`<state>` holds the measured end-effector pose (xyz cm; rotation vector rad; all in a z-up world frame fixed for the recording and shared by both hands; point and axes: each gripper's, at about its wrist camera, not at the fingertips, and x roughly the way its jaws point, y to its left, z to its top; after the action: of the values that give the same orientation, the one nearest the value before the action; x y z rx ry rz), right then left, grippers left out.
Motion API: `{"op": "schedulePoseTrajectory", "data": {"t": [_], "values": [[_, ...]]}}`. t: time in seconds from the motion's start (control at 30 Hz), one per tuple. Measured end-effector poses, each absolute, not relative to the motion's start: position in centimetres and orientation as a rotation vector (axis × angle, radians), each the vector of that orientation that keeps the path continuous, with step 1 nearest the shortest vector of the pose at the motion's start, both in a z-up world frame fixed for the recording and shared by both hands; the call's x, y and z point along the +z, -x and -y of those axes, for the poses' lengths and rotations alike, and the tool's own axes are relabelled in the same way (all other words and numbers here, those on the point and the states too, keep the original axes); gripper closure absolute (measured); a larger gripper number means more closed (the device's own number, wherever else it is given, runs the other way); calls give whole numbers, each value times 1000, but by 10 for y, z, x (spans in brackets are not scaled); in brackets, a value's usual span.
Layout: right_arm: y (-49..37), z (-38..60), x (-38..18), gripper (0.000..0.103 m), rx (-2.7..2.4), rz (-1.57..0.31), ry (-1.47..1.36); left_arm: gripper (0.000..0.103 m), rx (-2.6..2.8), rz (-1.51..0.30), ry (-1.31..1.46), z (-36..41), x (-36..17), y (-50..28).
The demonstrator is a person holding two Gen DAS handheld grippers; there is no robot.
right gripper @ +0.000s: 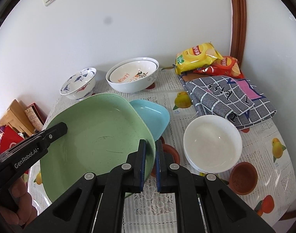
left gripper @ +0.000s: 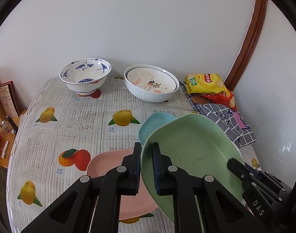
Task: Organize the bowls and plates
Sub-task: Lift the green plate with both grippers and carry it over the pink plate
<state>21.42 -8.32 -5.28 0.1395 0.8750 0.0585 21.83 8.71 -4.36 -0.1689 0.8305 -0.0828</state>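
Left gripper point(left gripper: 146, 151): jaws clamped on the left rim of the green plate point(left gripper: 190, 155).
Right gripper point(right gripper: 150, 147): jaws clamped on the same plate's right rim.
Green plate: held tilted above the desk point(left gripper: 85, 120), over the blue plate point(right gripper: 153, 114).
Pink plate point(left gripper: 109, 163): flat on the desk, below the left gripper.
White bowl point(right gripper: 212, 141): just right of the right gripper.
Far edge: crane-pattern bowl point(left gripper: 85, 75); 2 nested lemon bowls point(left gripper: 151, 83).

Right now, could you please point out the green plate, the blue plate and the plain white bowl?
green plate point(right gripper: 93, 136): right wrist view, inner floor.
blue plate point(right gripper: 151, 114): right wrist view, inner floor.
plain white bowl point(right gripper: 211, 141): right wrist view, inside bottom.
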Motion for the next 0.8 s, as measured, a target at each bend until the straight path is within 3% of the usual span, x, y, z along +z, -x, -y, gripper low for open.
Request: {"op": "schedulePoseTrajectory", "data": {"t": [0.8], "values": [[-178, 83, -39, 94, 54, -843, -141, 92, -79, -811, 162, -88, -31, -183]]}}
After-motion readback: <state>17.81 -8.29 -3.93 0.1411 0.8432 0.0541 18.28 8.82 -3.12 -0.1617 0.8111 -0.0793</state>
